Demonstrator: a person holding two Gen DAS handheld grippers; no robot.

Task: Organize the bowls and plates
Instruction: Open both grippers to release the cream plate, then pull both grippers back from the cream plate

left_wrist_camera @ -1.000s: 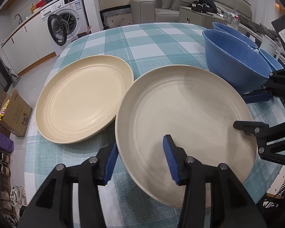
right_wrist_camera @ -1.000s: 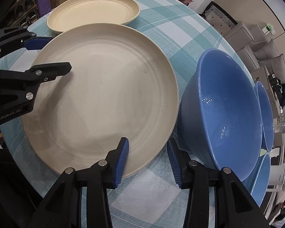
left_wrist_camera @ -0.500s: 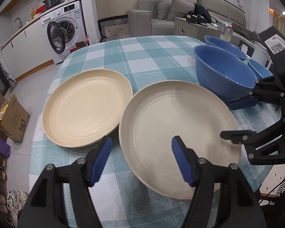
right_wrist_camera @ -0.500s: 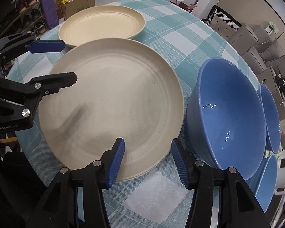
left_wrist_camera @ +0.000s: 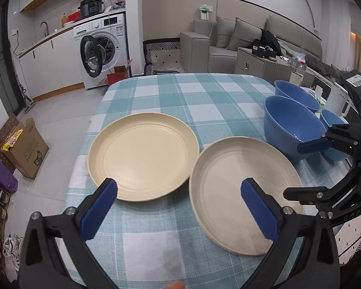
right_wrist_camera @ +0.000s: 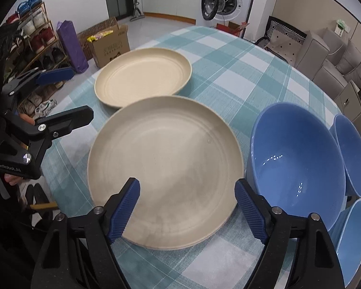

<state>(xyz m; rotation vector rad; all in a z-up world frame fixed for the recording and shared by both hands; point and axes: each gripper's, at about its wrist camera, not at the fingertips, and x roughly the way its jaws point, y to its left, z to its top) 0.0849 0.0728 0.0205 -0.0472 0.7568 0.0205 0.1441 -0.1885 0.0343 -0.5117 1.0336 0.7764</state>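
Observation:
Two cream plates lie side by side on the checked table. The nearer plate (left_wrist_camera: 243,192) (right_wrist_camera: 166,166) sits between both grippers. The yellower plate (left_wrist_camera: 142,154) (right_wrist_camera: 142,74) lies beyond it to the left. Three blue bowls stand at the right: a large one (left_wrist_camera: 291,130) (right_wrist_camera: 298,168) and two smaller ones (left_wrist_camera: 296,94) (right_wrist_camera: 351,154) behind it. My left gripper (left_wrist_camera: 180,204) is open and empty, above the table's near edge. My right gripper (right_wrist_camera: 187,204) is open and empty, over the nearer plate's rim.
The teal checked tablecloth (left_wrist_camera: 204,96) covers the table. On the floor to the left stand a cardboard box (left_wrist_camera: 26,149) and a shoe rack (right_wrist_camera: 36,38). A washing machine (left_wrist_camera: 101,48) and a sofa (left_wrist_camera: 228,45) stand behind the table.
Both grippers have pulled back and up from the nearer plate and opened wider. The plates and bowls have not moved.

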